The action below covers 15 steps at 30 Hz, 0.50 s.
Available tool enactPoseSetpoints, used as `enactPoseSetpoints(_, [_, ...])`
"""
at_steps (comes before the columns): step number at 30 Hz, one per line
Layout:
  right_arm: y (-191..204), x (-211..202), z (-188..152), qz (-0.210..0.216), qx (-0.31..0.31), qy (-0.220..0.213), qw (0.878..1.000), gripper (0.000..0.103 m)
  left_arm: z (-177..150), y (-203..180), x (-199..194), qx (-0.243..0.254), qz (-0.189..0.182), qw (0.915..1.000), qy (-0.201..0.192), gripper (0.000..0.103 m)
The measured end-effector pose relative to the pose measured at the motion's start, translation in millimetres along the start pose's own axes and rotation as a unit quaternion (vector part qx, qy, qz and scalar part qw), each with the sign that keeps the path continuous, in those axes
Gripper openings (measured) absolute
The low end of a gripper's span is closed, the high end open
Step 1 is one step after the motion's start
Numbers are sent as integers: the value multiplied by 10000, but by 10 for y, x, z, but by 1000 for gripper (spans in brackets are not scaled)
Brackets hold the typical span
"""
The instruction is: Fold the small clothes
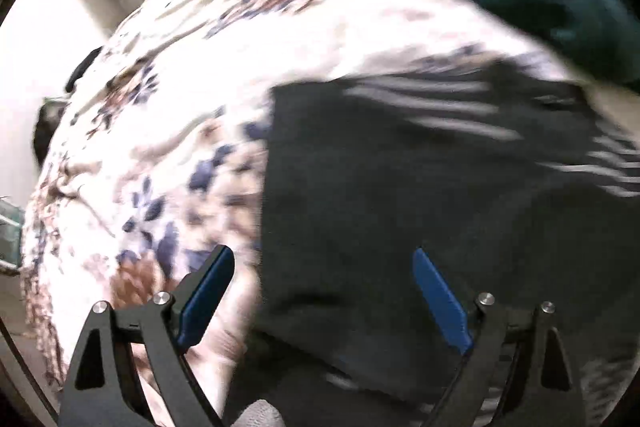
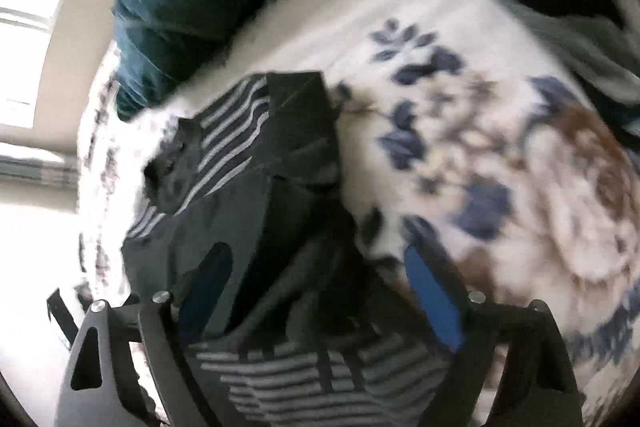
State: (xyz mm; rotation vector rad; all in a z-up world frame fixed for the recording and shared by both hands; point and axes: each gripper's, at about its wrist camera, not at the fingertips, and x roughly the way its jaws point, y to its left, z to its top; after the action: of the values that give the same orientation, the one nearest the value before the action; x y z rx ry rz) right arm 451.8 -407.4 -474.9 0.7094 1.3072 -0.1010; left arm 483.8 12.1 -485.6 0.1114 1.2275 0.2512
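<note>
Both my grippers, left gripper (image 1: 324, 291) and right gripper (image 2: 316, 291), gape wide, holding nothing, above the dark striped garment (image 2: 256, 163) mid-frame on the floral bedspread (image 2: 460, 99). I should pinch matching edges evenly.

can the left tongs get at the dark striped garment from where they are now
Probably yes. The left tongs are open right over the dark striped garment, which lies spread on the floral bedspread. Nothing sits between them, and its left edge lies between the fingers, though blur hides whether they touch.
</note>
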Motion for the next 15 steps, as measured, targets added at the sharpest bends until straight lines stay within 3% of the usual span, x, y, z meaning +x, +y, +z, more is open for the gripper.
enactPoseSetpoints(3, [288,264,138,-123,-165,67,9998,85,-48,87,266,23,113,9997,201,92])
enactPoseSetpoints(4, [402,350,147,-255,-348,99,9990,80,-73,93,317,40,153,9996,242,92])
enactPoseSetpoints(6, [453,469,126,-887,-720,212,9932,44,-102,113,372,-5,70,9996,280,94])
enactPoseSetpoints(9, [299,430,-68,-1929,-1098,346,9744,43,-113,158,362,-126,-106,9993,325,94])
enactPoseSetpoints(11, [108,317,-160,-2295,-912,419,9681,43,-136,175,313,-123,-125,9993,319,94])
enactPoseSetpoints(12, [54,268,-174,-2257,-768,421,9703,43,-147,179,272,-110,-116,9994,304,94])
enactPoseSetpoints(15, [49,-28,-163,-1530,-129,15,9881,48,-130,198,108,-95,-189,9997,147,94])
